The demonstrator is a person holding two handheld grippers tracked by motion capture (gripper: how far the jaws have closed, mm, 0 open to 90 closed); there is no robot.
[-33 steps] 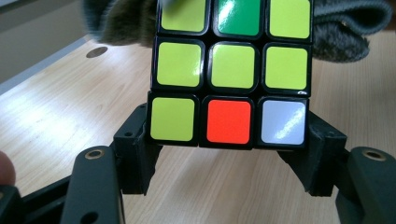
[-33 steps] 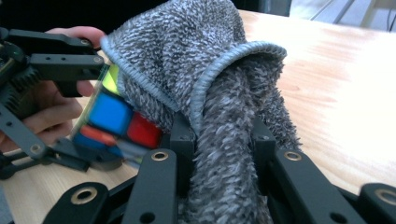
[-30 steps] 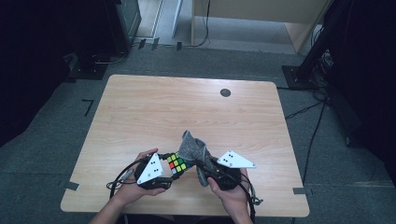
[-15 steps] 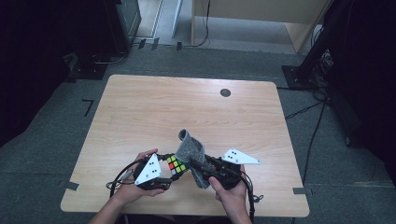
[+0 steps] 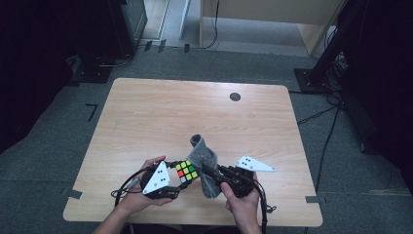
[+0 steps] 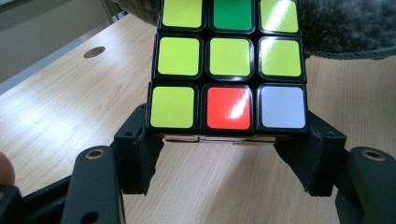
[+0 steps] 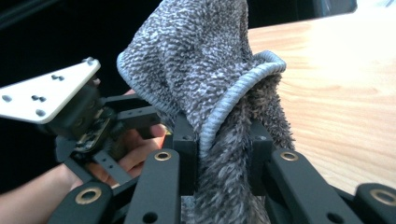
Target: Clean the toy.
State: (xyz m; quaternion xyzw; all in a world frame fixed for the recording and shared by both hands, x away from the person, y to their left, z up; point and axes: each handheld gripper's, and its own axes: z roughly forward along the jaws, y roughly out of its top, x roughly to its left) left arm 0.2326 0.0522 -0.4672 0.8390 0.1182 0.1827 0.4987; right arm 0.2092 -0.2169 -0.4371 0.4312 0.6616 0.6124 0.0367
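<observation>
High view: my left gripper (image 5: 181,176) and my right gripper (image 5: 210,173) work side by side over the near edge of the wooden table (image 5: 160,114), a hand behind each. The puzzle cube (image 5: 186,171) sits between the jaws of the left gripper, just above the tabletop, with yellow, green and red tiles facing up. The grey cloth (image 5: 205,161) stands directly to the right of the cube, touching it, one end raised and the other hanging down beside my right hand (image 5: 241,200). A round dark grommet (image 5: 235,96) lies well apart, toward the far edge. Left gripper view: the two black jaws press on opposite sides of the cube (image 6: 228,65), clamping its lowest layer; the facing side is mostly yellow, with one green, one red and one white tile. The cloth (image 6: 345,28) lies against the cube's far edge. Right gripper view: my jaws have just been closing and now pinch a bunched fold of the cloth (image 7: 210,84) between them, its ribbed hem curling over the top. The left gripper (image 7: 93,121) and my left hand (image 7: 135,158) appear beyond it at the left.
</observation>
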